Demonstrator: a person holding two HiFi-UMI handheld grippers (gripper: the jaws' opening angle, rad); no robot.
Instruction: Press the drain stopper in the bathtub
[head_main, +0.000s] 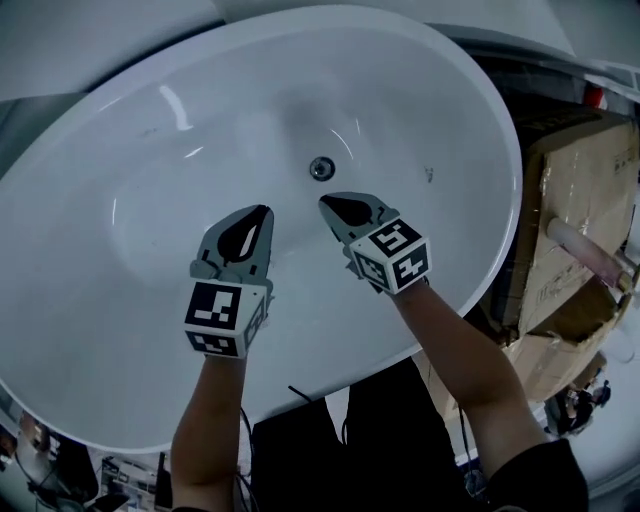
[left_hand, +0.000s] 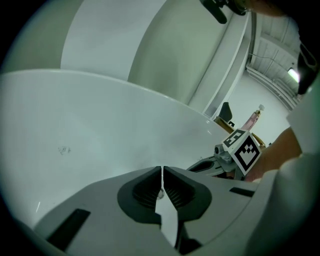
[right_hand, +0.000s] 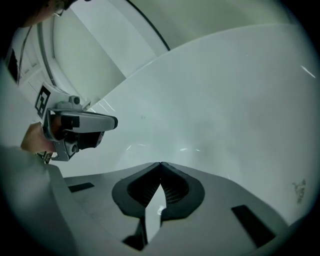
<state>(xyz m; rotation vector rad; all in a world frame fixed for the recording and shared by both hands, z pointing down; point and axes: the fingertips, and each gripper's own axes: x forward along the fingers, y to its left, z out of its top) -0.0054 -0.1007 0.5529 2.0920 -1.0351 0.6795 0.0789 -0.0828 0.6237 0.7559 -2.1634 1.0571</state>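
White bathtub, silver drain stopper, grey left gripper, grey right gripper

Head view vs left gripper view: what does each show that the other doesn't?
Head view only: the drain stopper plainly in the bathtub floor, ahead of both gripper tips, plus the person's left forearm. Left gripper view only: the left gripper seen close up along its jaws, which are shut and gripping nothing. Both: the white bathtub and the right gripper with its marker cube.
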